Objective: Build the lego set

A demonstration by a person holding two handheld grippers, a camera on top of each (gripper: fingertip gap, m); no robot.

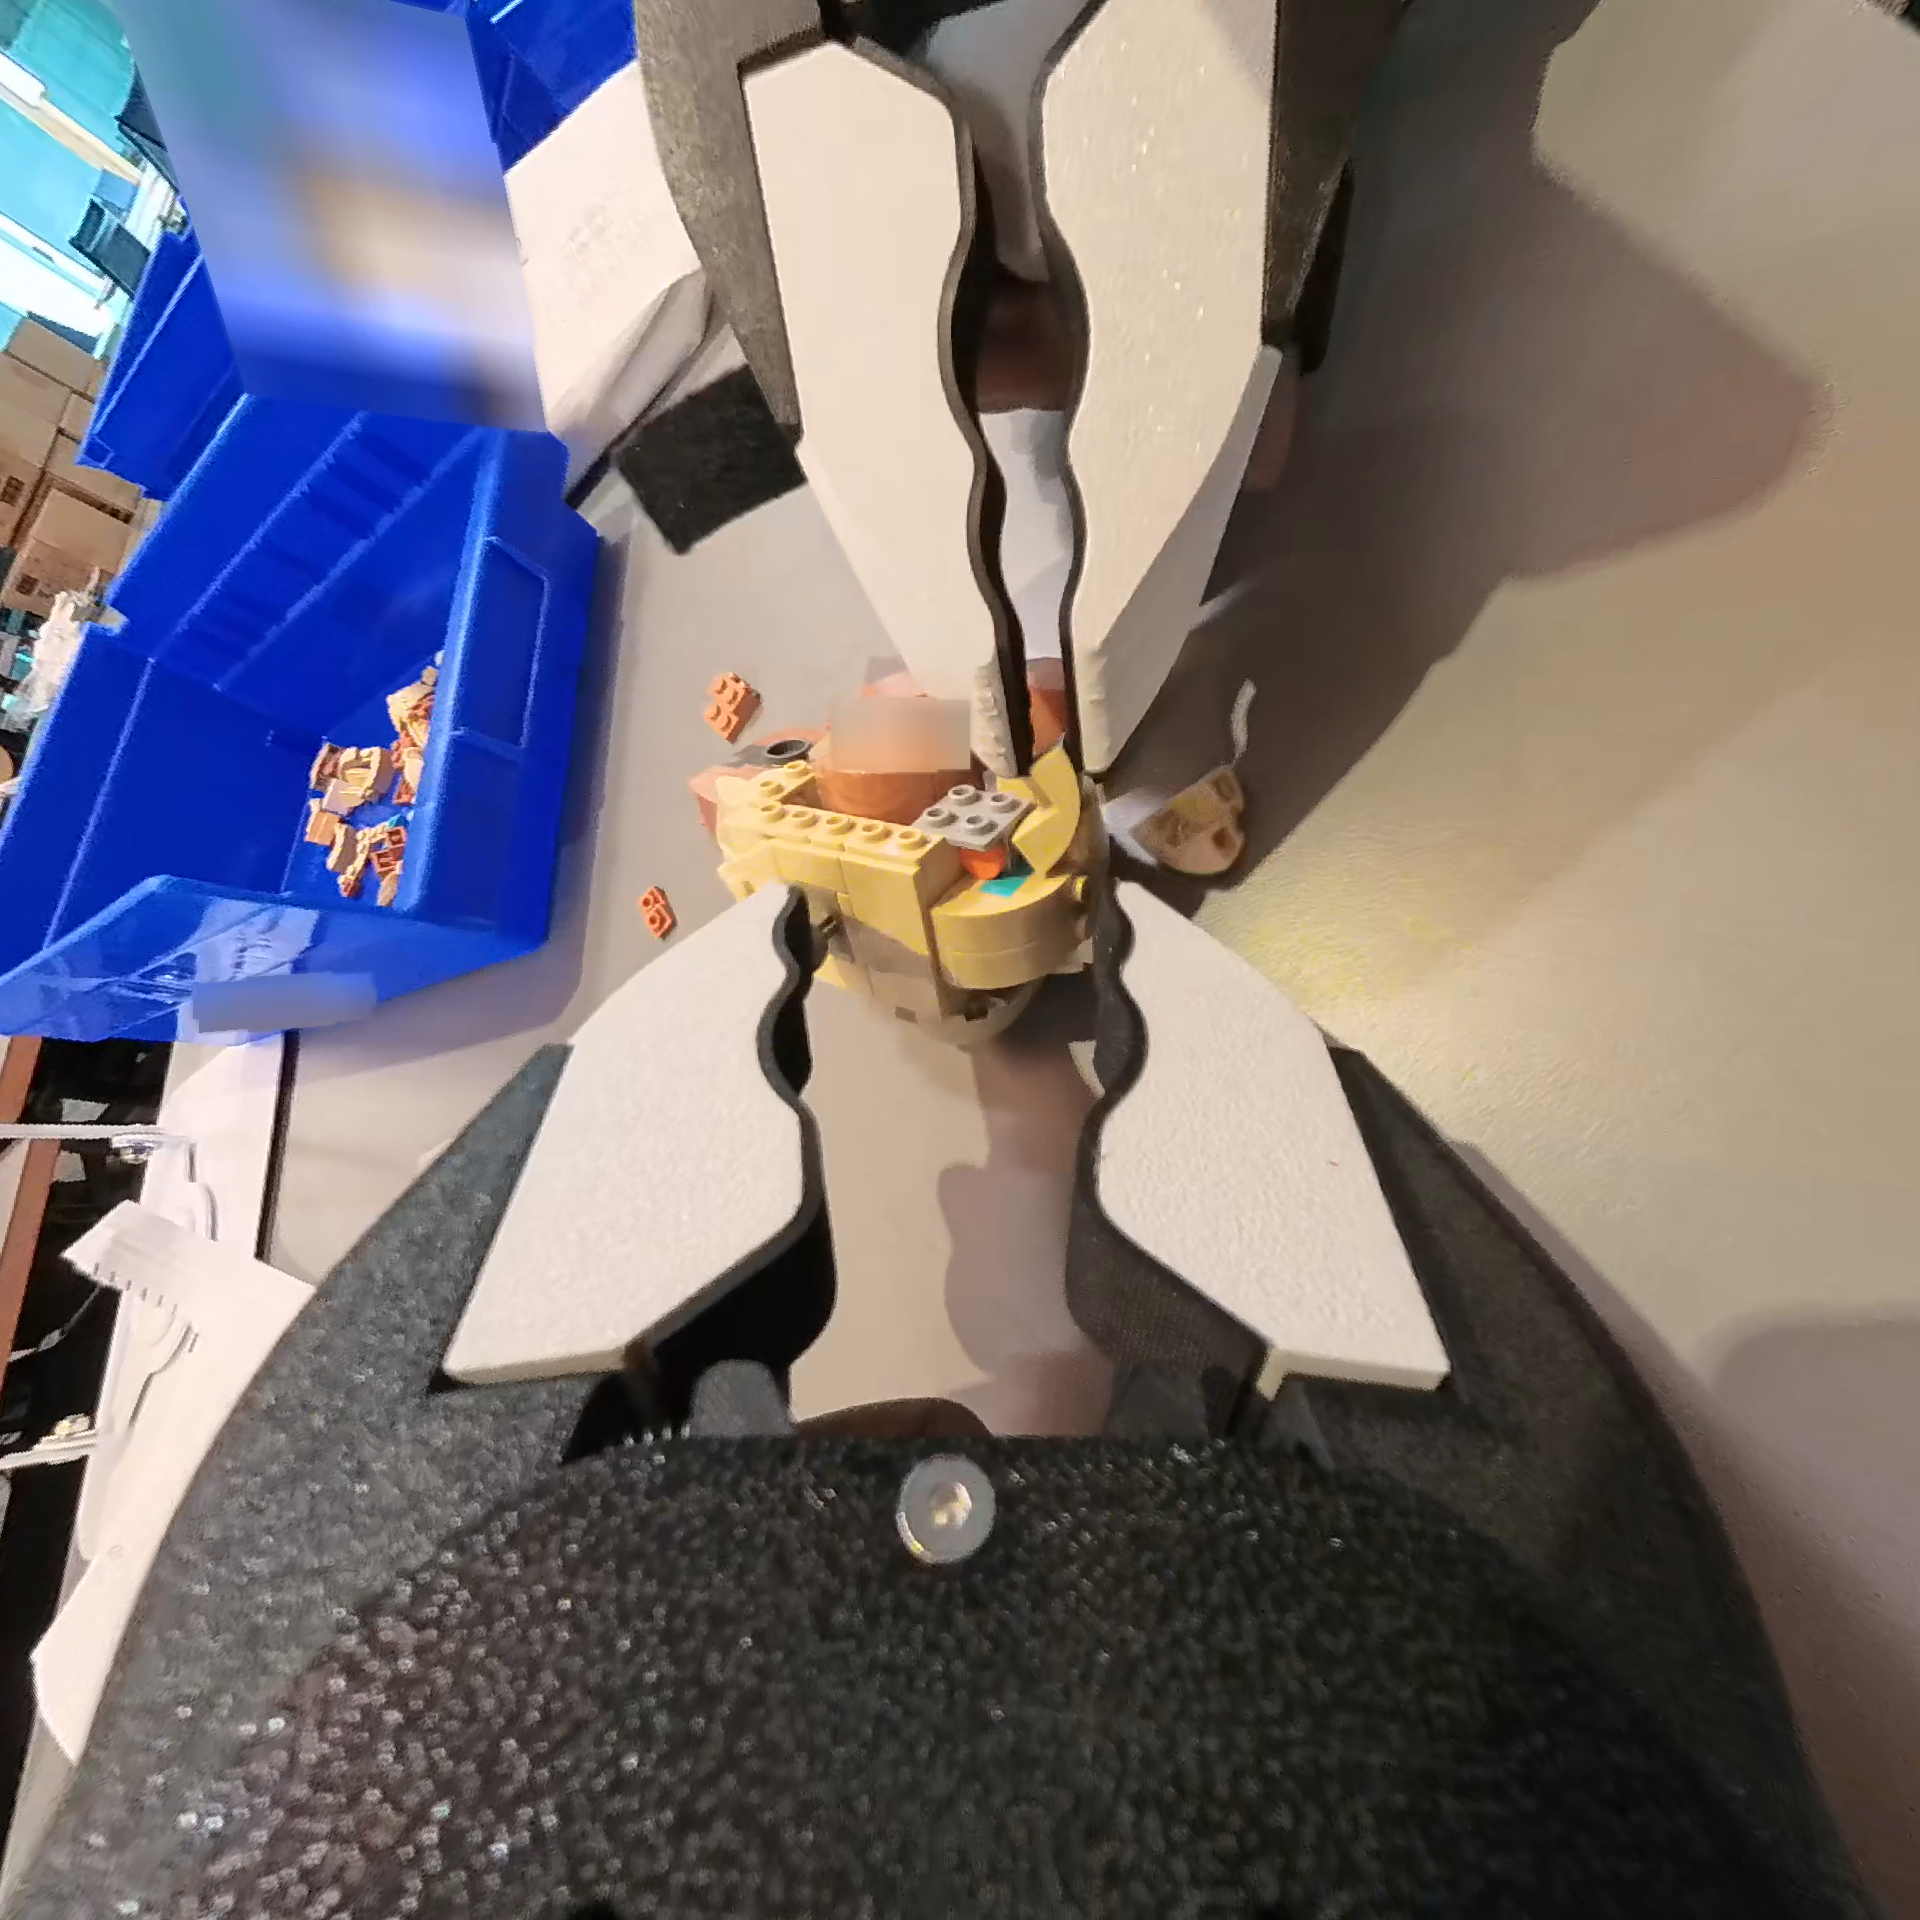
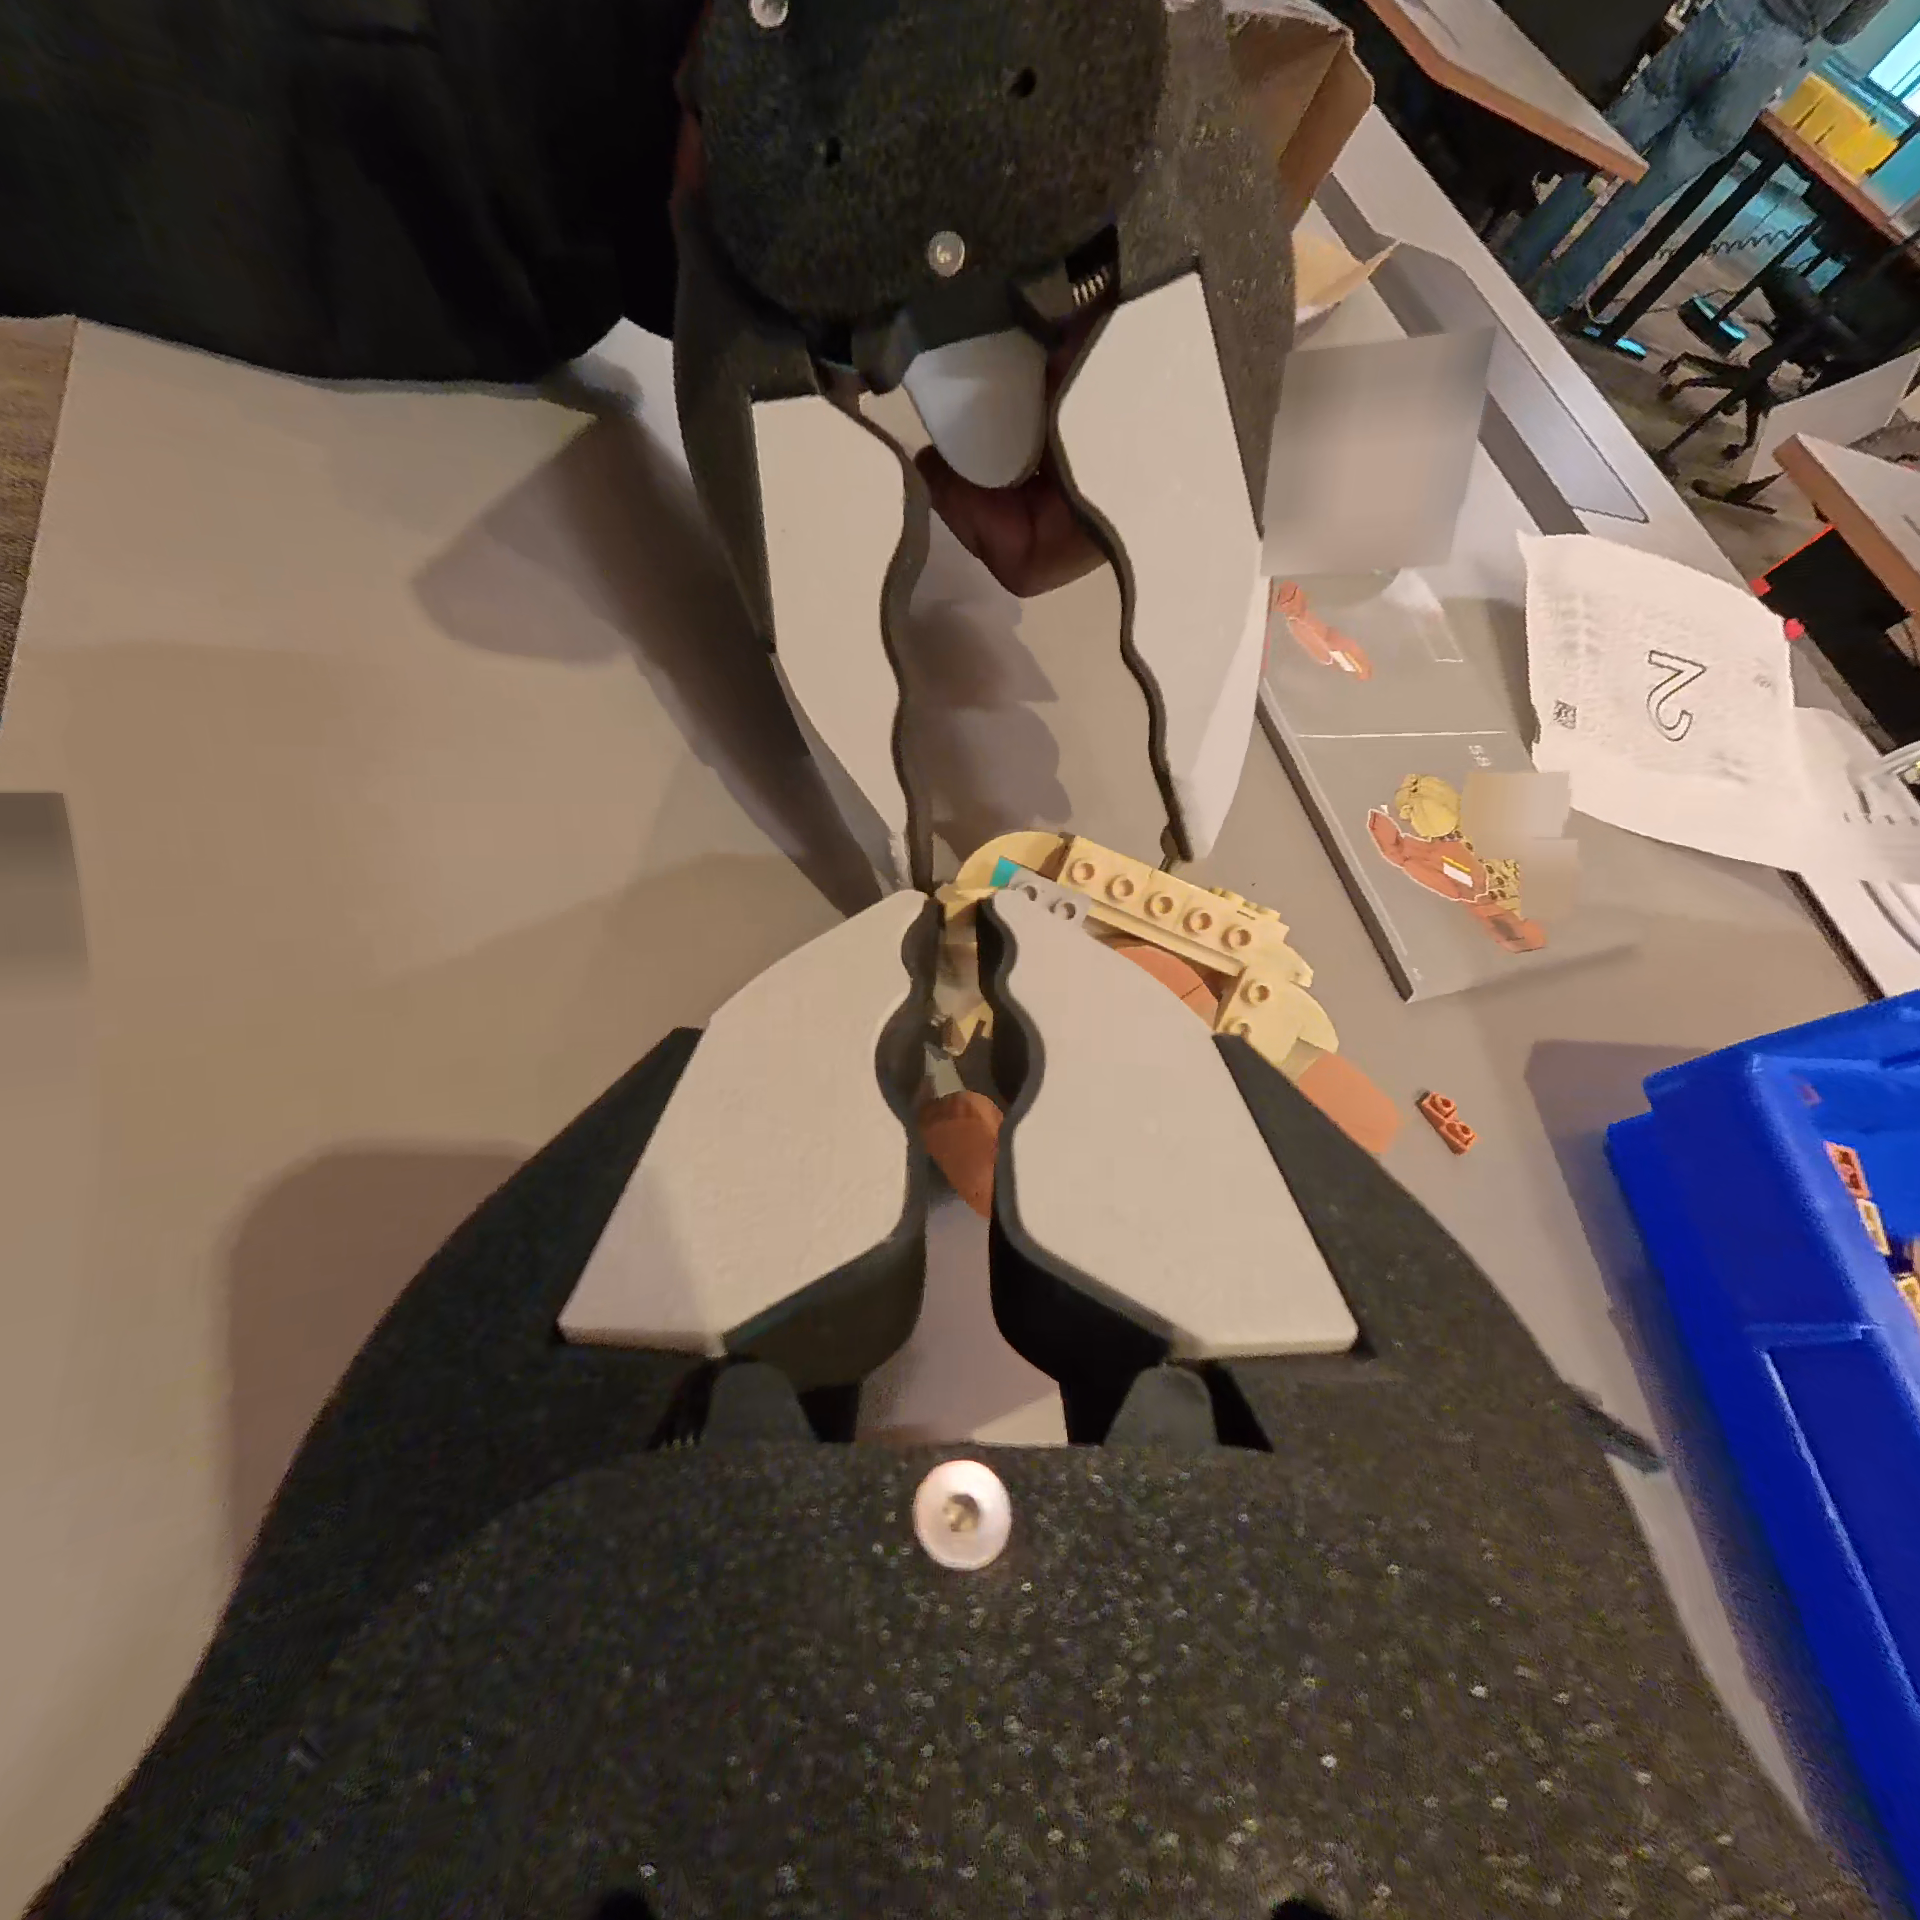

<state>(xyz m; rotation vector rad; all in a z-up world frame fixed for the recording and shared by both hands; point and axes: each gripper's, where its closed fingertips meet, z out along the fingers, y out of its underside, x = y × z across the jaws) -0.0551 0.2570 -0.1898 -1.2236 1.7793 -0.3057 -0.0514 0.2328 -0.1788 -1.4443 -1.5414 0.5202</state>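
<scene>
A tan lego model [image 1: 831, 842] with reddish-brown parts and a small grey plate [image 1: 971, 816] on top sits on the grey table. My left gripper [image 1: 945, 899] is closed on the model's two sides, one finger each side. My right gripper [image 1: 1039, 753] comes in from the far side, jaws nearly together, pinching the model's upper edge. In the right wrist view my right gripper [image 2: 961, 909] has tan and brown parts of the model [image 2: 1164, 904] in its narrow gap. The left gripper [image 2: 1044, 857] straddles the model from beyond.
A blue bin [image 1: 499, 727] with several loose tan and brown bricks [image 1: 364, 810] stands left; it also shows in the right wrist view [image 2: 1766, 1247]. Small reddish bricks [image 1: 732, 707] [image 2: 1446, 1120] lie on the table. An instruction booklet [image 2: 1455, 831] and a paper bag [image 2: 1662, 675] lie beyond. My two grippers' fingertips are within a few centimetres of each other.
</scene>
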